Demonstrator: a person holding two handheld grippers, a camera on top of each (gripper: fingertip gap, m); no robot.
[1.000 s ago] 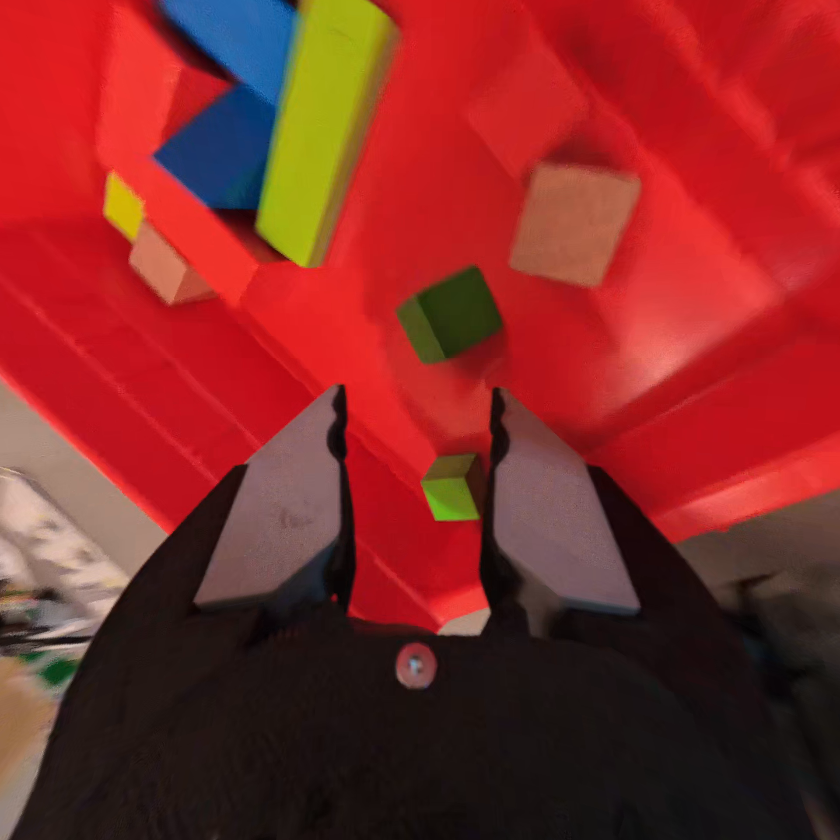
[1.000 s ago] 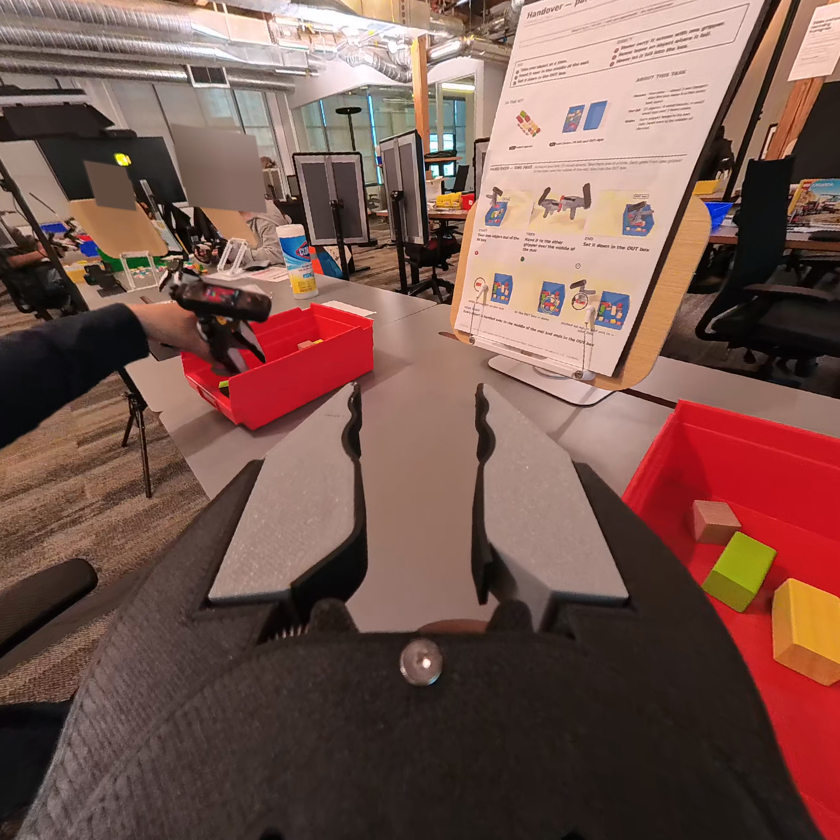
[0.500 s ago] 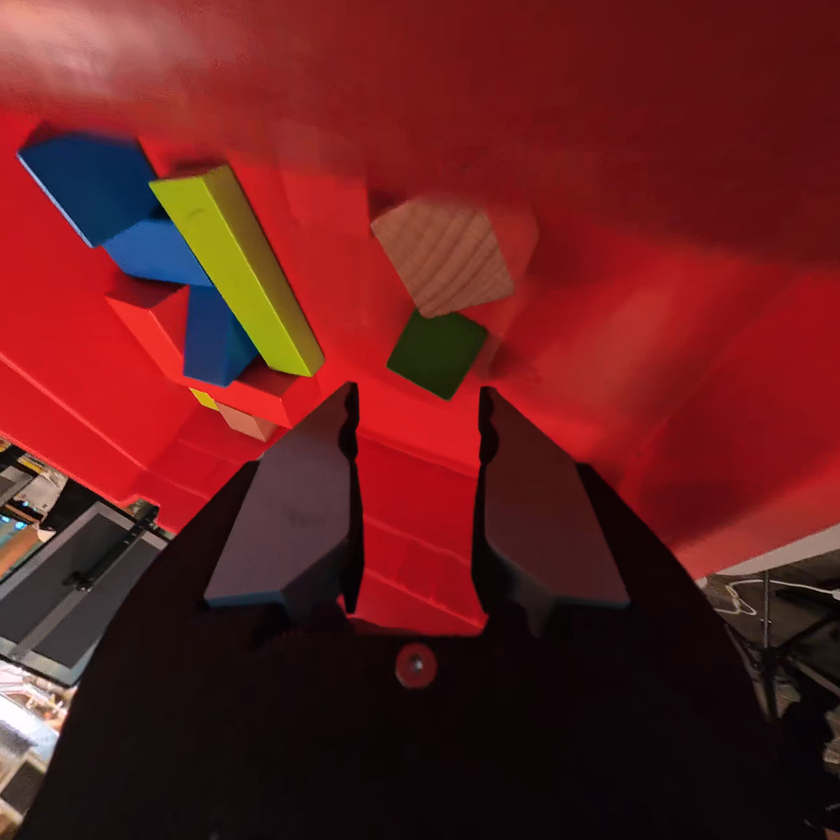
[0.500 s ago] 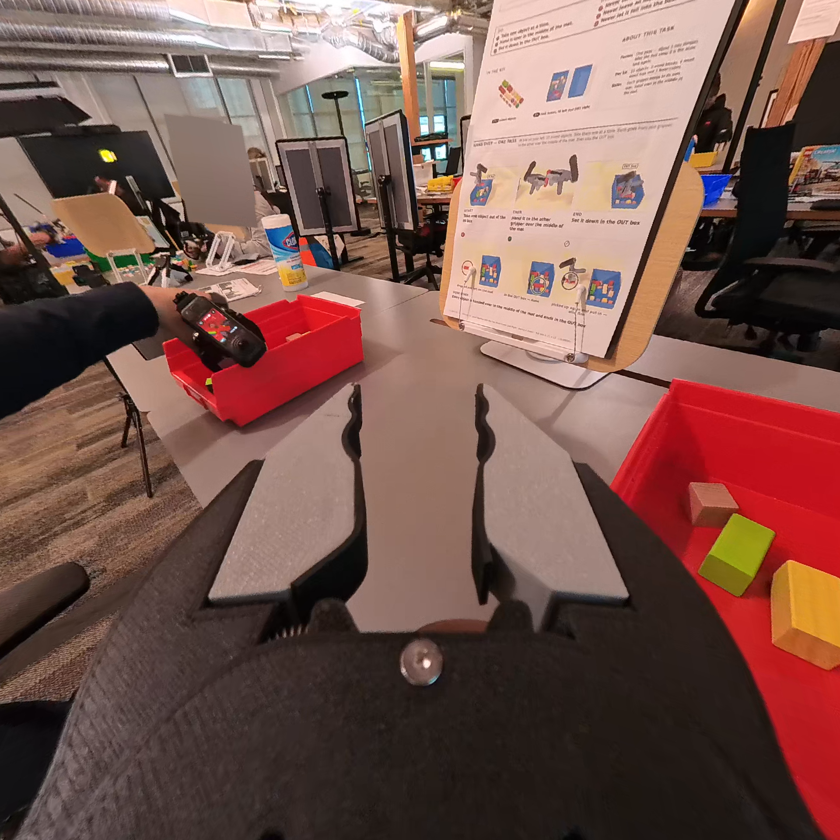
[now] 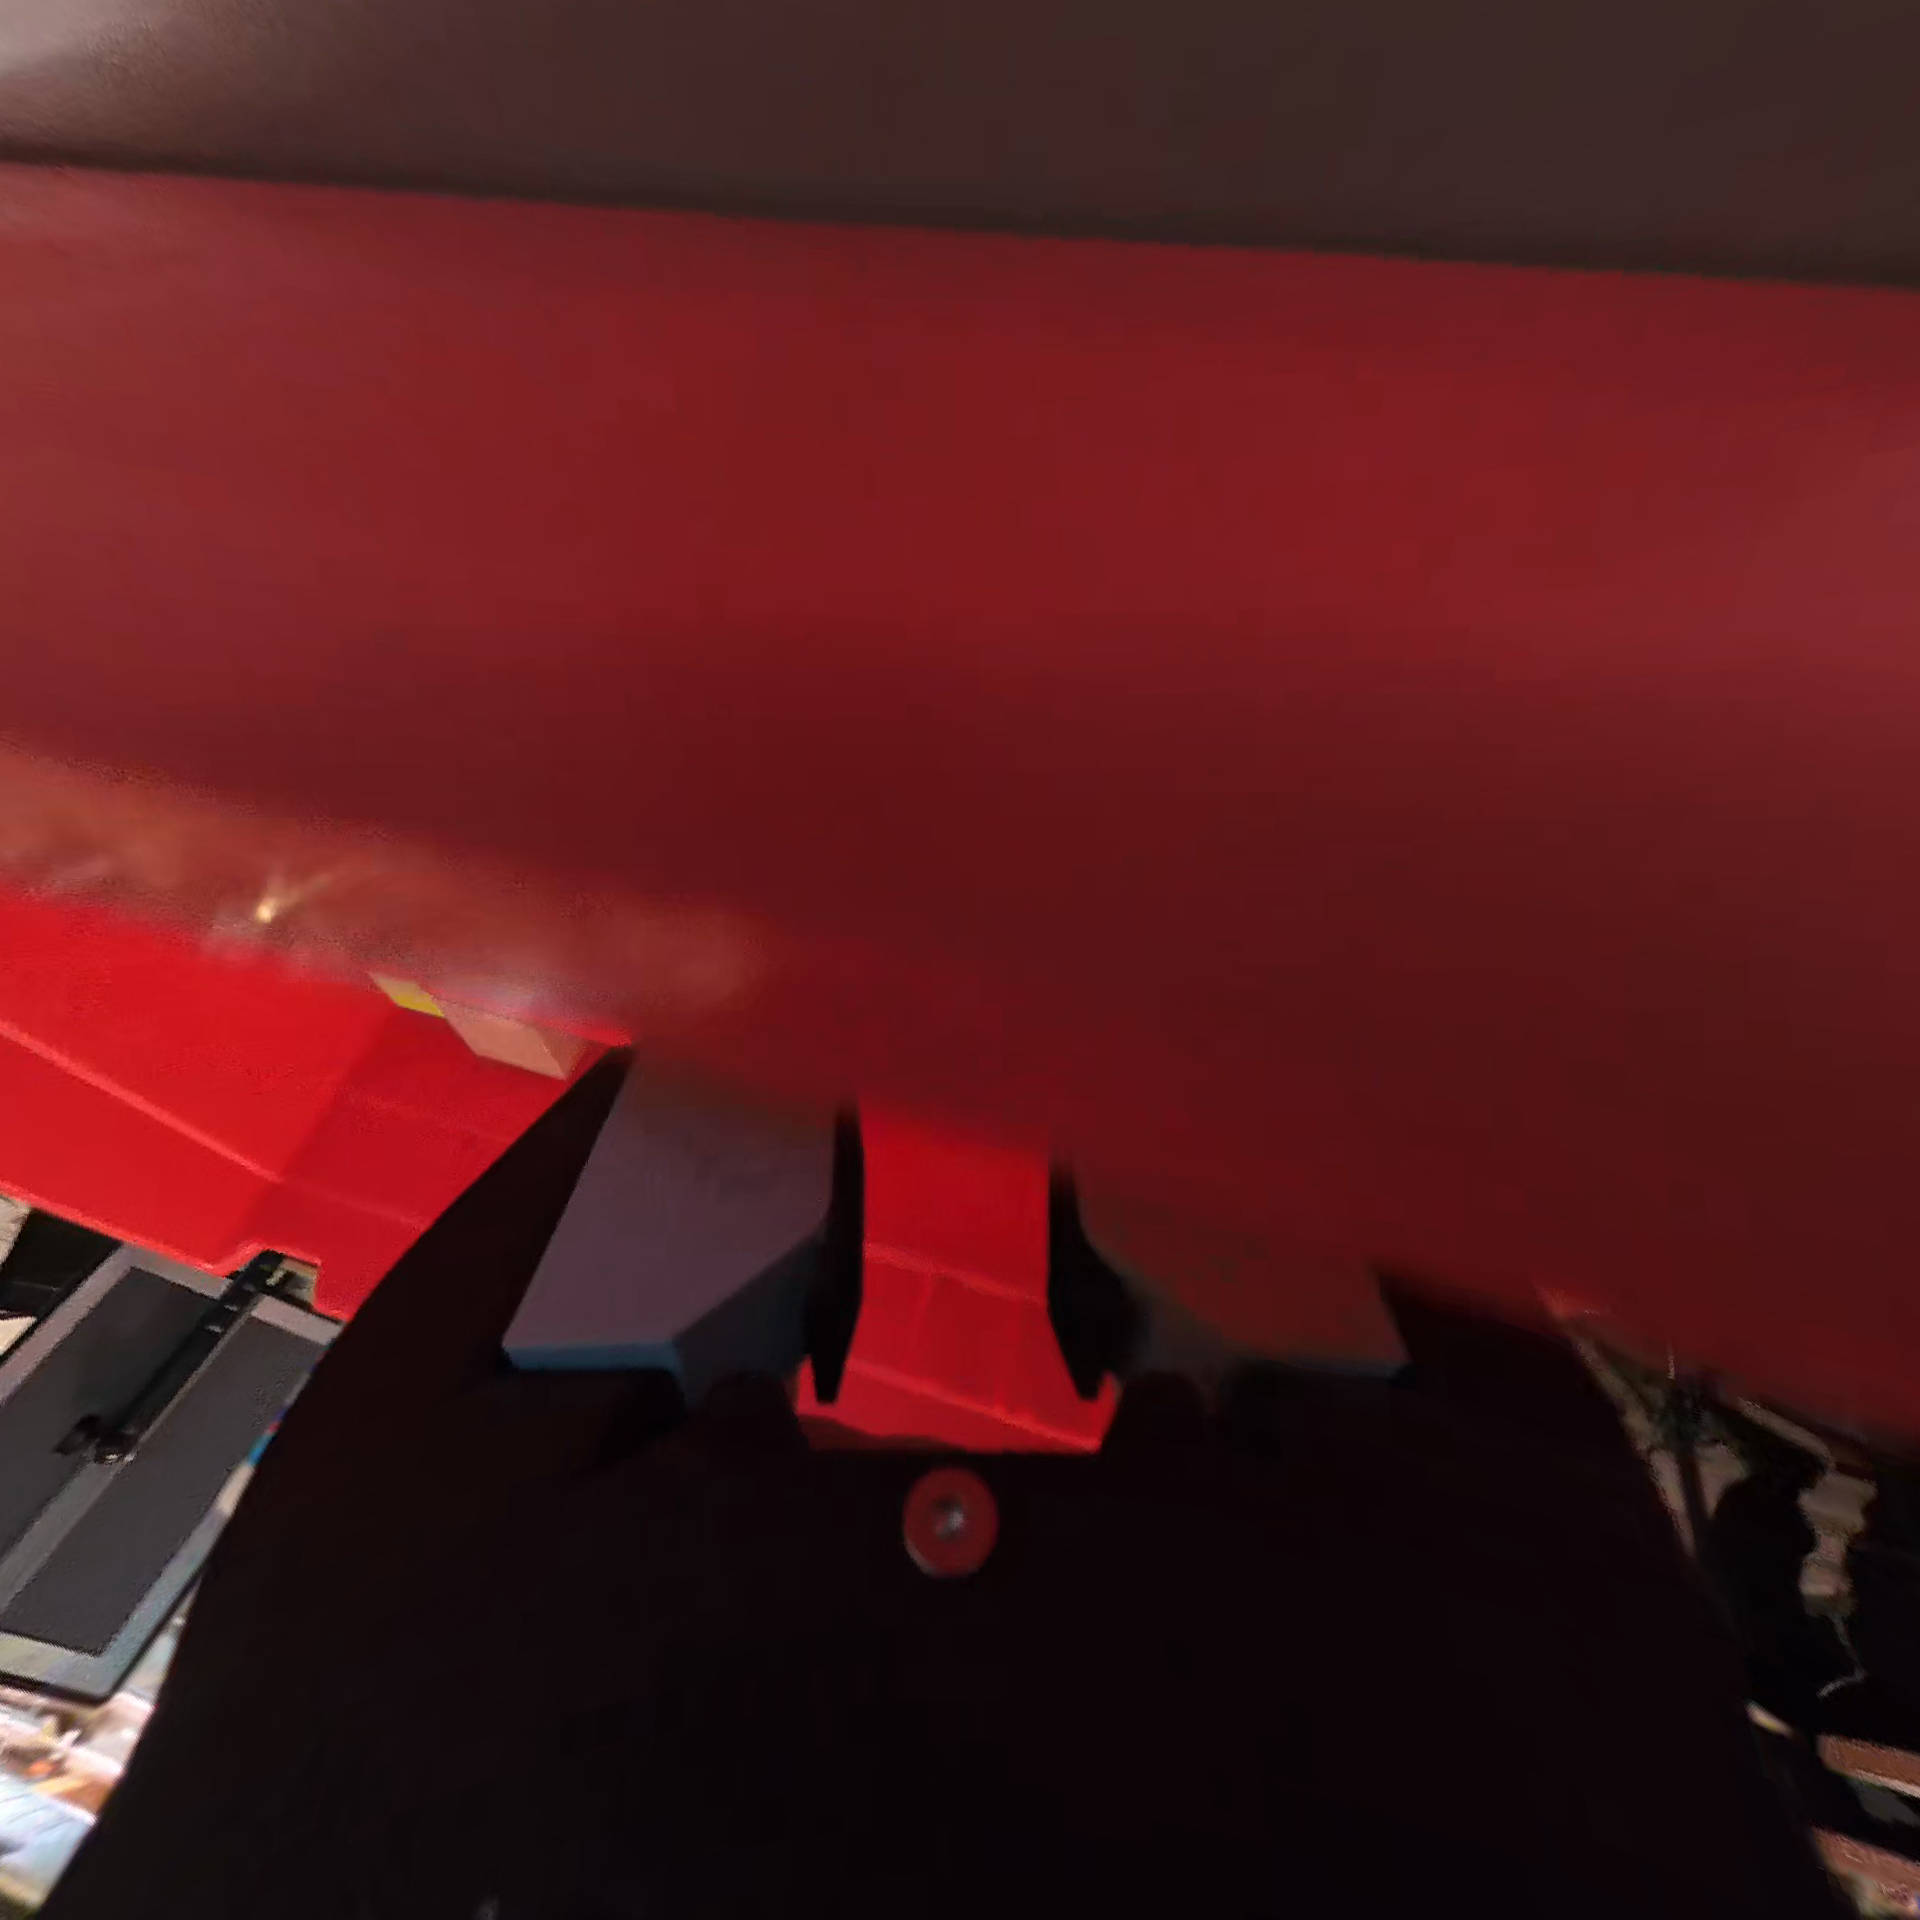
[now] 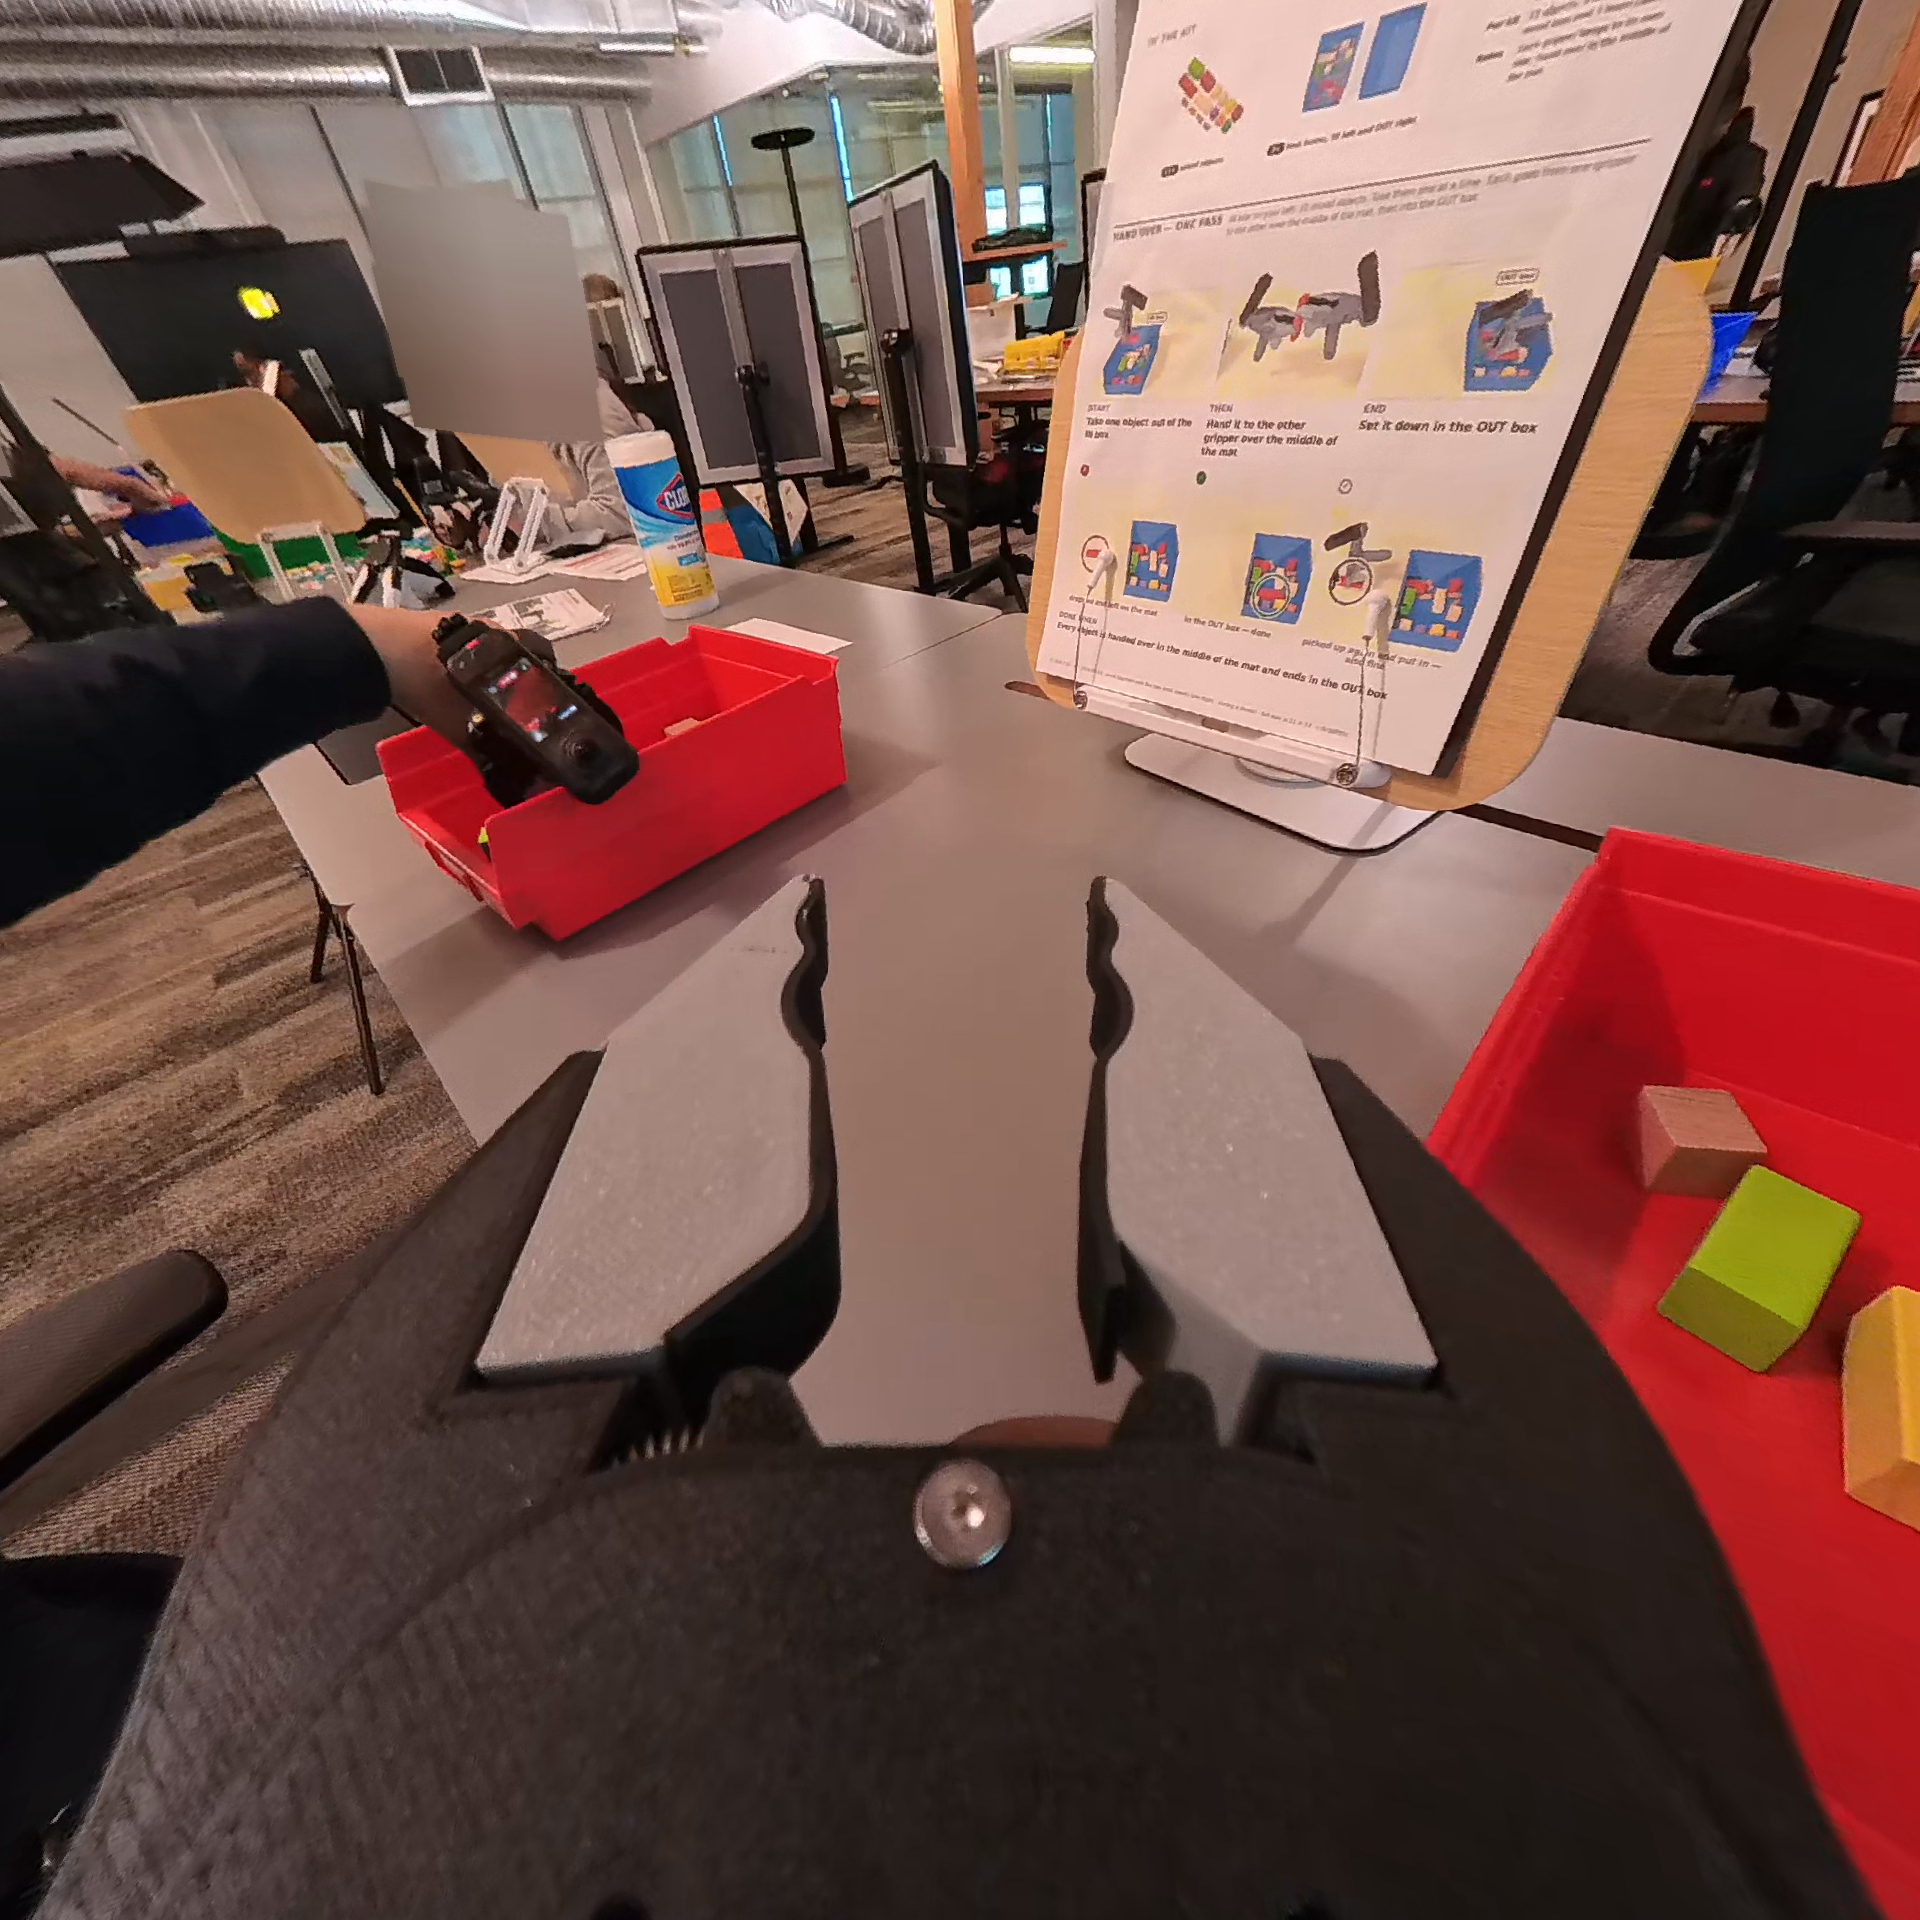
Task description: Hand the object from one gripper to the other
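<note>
The left claw (image 6: 520, 774) reaches down into the far red bin (image 6: 727, 790) on the grey bench (image 6: 966, 831). A person's hand (image 6: 416, 665) in a dark sleeve holds it. In the left wrist view almost everything is a red blur, because the bin's wall (image 5: 935, 571) is very close. The tips of the left claw are lost in that blur. Lower down, there is a gap between its two fingers (image 5: 675, 1226), with red bin showing through. I cannot tell if it holds a block. A little tan block (image 5: 514, 1042) and a bit of yellow block (image 5: 410, 1000) peek out just left of the left finger.

The right claw (image 6: 956, 904) hovers over the bench with its fingers wide apart and nothing between them. Beside it, to the right, is a second red bin (image 6: 1621, 935). Three blocks lie in it: one brown block (image 6: 1694, 1138), one green block (image 6: 1761, 1262) and one yellow-orange block (image 6: 1886, 1403). They are well apart from the right claw's tips. One picture board on a stand (image 6: 1351, 364) is at the back of the bench.
</note>
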